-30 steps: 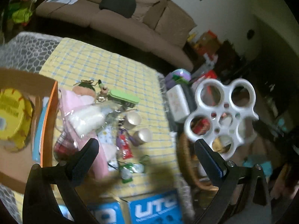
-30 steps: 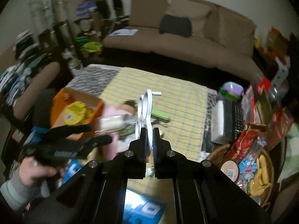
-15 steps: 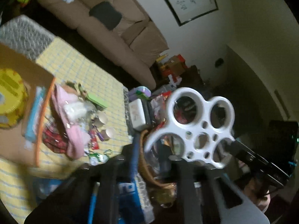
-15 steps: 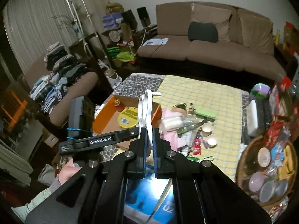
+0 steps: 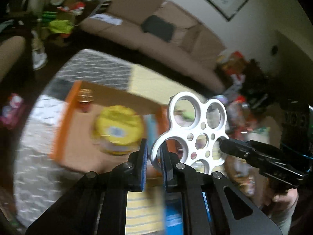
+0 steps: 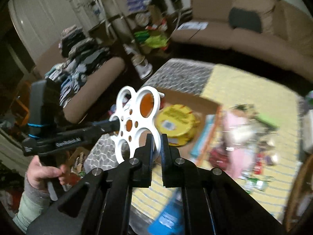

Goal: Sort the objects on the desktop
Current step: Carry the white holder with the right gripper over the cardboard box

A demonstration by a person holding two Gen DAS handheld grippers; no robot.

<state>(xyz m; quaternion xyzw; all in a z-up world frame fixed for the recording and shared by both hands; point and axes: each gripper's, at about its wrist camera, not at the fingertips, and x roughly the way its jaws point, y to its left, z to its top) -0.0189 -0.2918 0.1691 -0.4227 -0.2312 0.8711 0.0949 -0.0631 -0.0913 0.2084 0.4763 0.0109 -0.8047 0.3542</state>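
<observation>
Left wrist view: white ring plate (image 5: pixel 197 135) at frame middle, above orange box (image 5: pixel 64 125) with yellow tub (image 5: pixel 119 129). Left gripper (image 5: pixel 153 160) jaws pinching plate's lower-left ring edge. Right gripper (image 5: pixel 223 146) pinching its right edge. Plate looks stiff, light, smooth; thin rims good to hold.

Right wrist view: plate (image 6: pixel 137 125) center-left, right gripper (image 6: pixel 156 152) jaws pressed on its lower ring. Left gripper (image 6: pixel 115 125) grips its left edge. Tabletop (image 6: pixel 244 90) clutter at right blurred, maybe pink cloth, hard to name.

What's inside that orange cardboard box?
In the box: a round yellow tin, a small gold-topped jar in a corner, and something flat and blue along one wall. The white ring plate hides part of the floor.
</observation>
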